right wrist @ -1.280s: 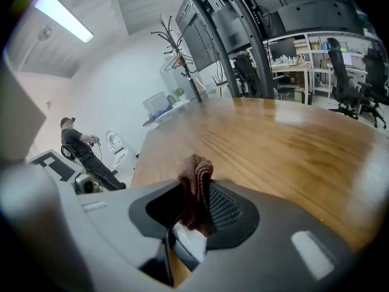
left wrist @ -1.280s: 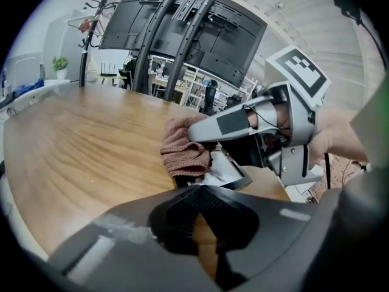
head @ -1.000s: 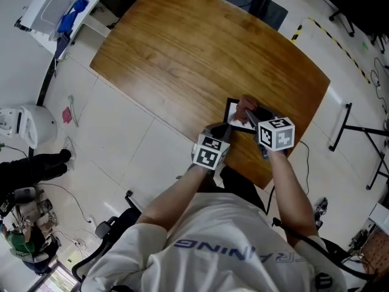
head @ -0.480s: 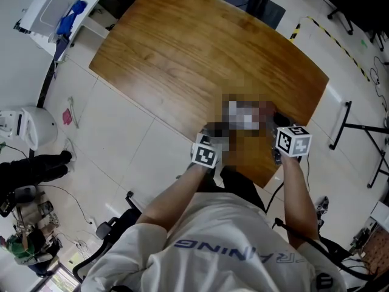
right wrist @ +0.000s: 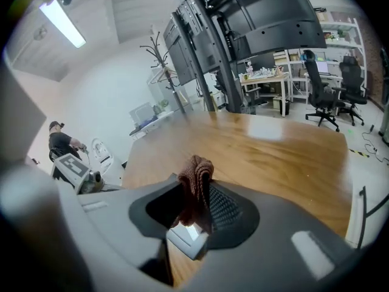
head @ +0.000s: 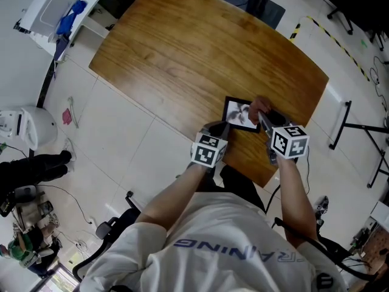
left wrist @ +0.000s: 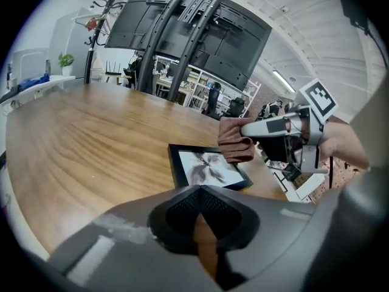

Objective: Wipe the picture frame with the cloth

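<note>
A black picture frame [head: 238,114] with a white print lies flat on the wooden table [head: 182,47] near its front edge. My right gripper [head: 263,117] is shut on a bunched reddish-brown cloth [head: 260,106], which rests at the frame's right edge. In the right gripper view the cloth [right wrist: 196,181] stands up between the jaws, and a bit of the frame [right wrist: 189,235] shows below it. My left gripper [head: 223,129] is at the frame's near left corner, jaws close together with nothing seen between them. In the left gripper view the frame [left wrist: 206,166] and the cloth [left wrist: 234,140] lie ahead.
The table's front right edge [head: 267,178] runs close to both grippers. A white side table with a blue item [head: 70,17] stands at the far left, a white appliance [head: 24,123] on the floor, and a black stand [head: 349,126] to the right. Office chairs [right wrist: 325,93] stand beyond the table.
My right gripper has slid the cloth to the right across the frame, from over the print to its right edge. The left gripper has stayed at the near corner.
</note>
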